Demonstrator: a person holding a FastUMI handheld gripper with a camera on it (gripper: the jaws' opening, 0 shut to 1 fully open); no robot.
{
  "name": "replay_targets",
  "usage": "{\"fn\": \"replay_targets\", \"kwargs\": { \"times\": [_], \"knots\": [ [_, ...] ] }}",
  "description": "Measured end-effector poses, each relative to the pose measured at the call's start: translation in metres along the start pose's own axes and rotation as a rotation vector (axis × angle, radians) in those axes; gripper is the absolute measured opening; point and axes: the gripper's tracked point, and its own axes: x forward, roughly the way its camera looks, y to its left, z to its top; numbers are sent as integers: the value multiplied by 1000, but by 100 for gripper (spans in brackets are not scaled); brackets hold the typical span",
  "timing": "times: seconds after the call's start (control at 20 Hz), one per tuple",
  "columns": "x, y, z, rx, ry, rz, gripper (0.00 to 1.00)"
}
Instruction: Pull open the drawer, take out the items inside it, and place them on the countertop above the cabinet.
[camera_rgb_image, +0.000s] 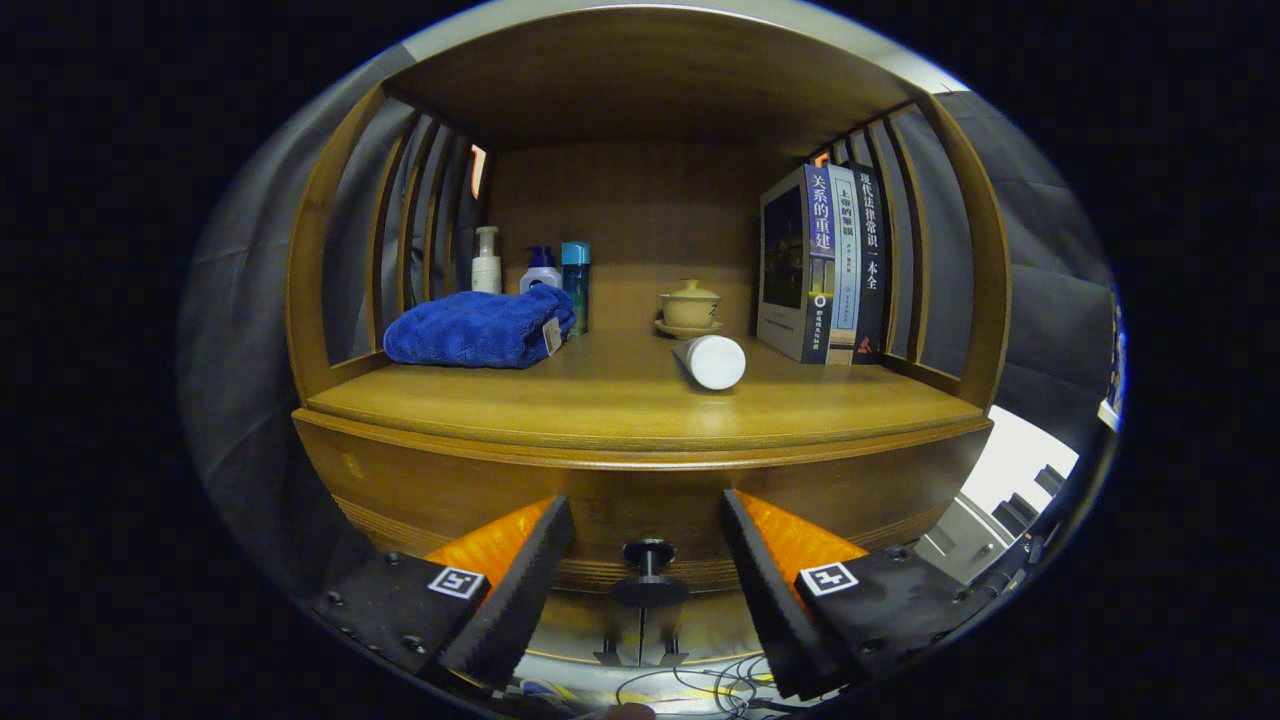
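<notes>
1. Your gripper (647, 560) sits low in the frame, centred, pointing straight ahead.
2. Its two fingers (520, 590) are spread wide apart, one at lower left, one at lower right.
3. Nothing is pressed between them; both fingers are level with each other.

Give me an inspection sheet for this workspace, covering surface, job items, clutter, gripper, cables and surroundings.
Surface: wooden countertop, bare across its front part.
Job's things: drawer shut; its dark knob sits between the fingers, untouched; contents hidden.
Clutter: folded blue towel at the left; pump bottle, a white bottle with a blue cap and teal bottle behind it; lidded teacup on a saucer at the back; white cylinder lying on its side; three upright books at the right.
Gripper: gripper open, fingers either side of the knob.
Cables: thin wires below the fingers.
Surroundings: slatted wooden side panels, dark cloth wall beyond.
</notes>
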Motion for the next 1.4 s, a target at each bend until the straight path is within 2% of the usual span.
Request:
{"fn": "replay_targets", "kwargs": {
  "times": [0.15, 0.25, 0.7, 1.0, 1.4],
  "knots": [
    [0, 2, -1, -20, -16, 8, 99],
    [-3, 7, -3, -42, -22, 43, 99],
    [-89, 38, 59, -50, -301, 135, 98],
    [-116, 68, 45, -108, -357, 205, 98],
    [-130, 57, 42, -59, -408, 195, 98]
  ]
}}
